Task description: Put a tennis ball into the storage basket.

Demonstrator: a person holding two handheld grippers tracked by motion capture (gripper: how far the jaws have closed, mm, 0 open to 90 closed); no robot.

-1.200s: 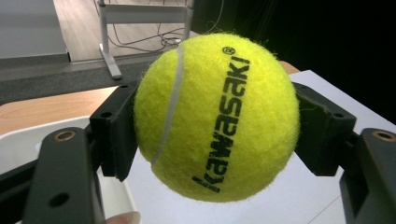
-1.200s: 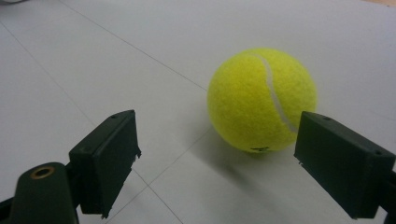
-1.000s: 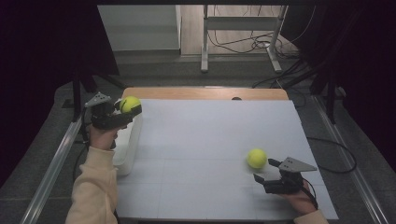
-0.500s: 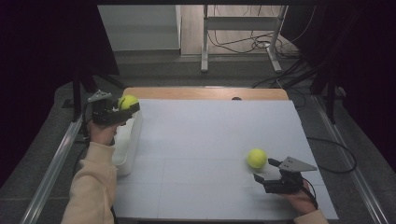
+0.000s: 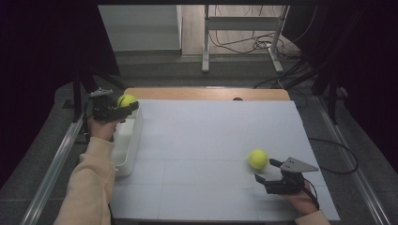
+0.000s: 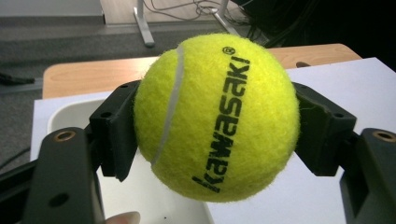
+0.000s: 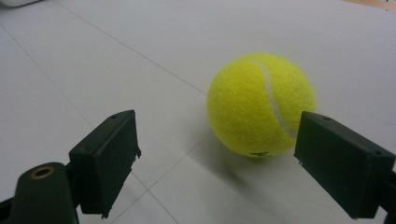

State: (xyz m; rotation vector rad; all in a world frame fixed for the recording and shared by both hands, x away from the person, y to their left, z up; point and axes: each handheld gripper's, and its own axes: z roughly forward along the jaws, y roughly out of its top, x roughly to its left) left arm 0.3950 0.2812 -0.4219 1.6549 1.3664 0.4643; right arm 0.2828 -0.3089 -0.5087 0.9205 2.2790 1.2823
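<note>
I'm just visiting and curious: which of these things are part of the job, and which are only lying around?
In use: held tennis ball, white bin, second tennis ball, left hand-held gripper, right hand-held gripper.
Lying about: floor cables, metal stand.

Two yellow tennis balls: printed ball clamped above white bin (black "kawasaki" lettering); second ball resting on bench.
</note>
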